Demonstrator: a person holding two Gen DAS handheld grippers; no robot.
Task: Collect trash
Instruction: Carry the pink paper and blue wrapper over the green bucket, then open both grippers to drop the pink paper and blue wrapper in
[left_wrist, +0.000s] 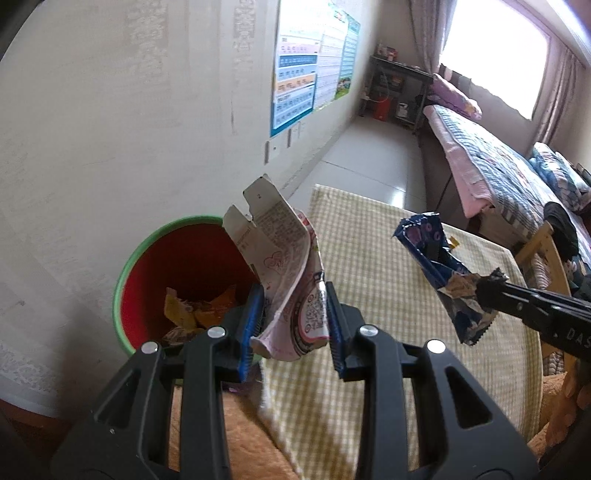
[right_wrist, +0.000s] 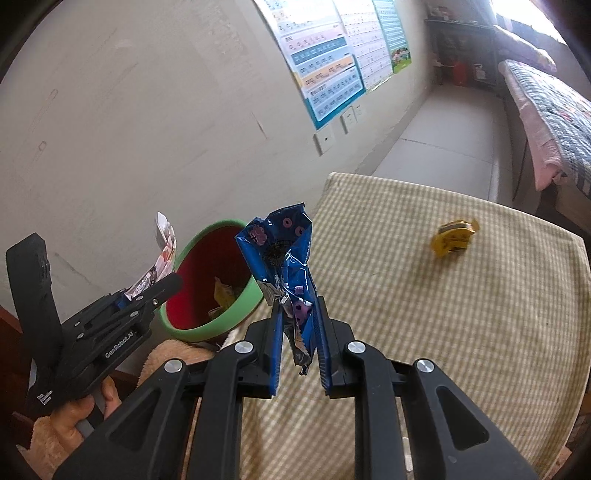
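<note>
Two claws are working for me. My left gripper (left_wrist: 295, 317) is squeezing a crushed pink carton (left_wrist: 284, 273) next to the red bin (left_wrist: 155, 258). My right gripper (right_wrist: 299, 343) is pinching a blue wrapper (right_wrist: 284, 258) over the checked table (right_wrist: 461, 314), where yellow trash (right_wrist: 454, 242) is lying.

Left claw (right_wrist: 153, 291) — seemingly "GenRobot.AI".

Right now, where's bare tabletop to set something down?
Bare checkered tablecloth runs wide between the right tool with its blue wrapper and the yellow wrapper. Crowded at the left edge: bin, left tool holding a pink carton.
</note>
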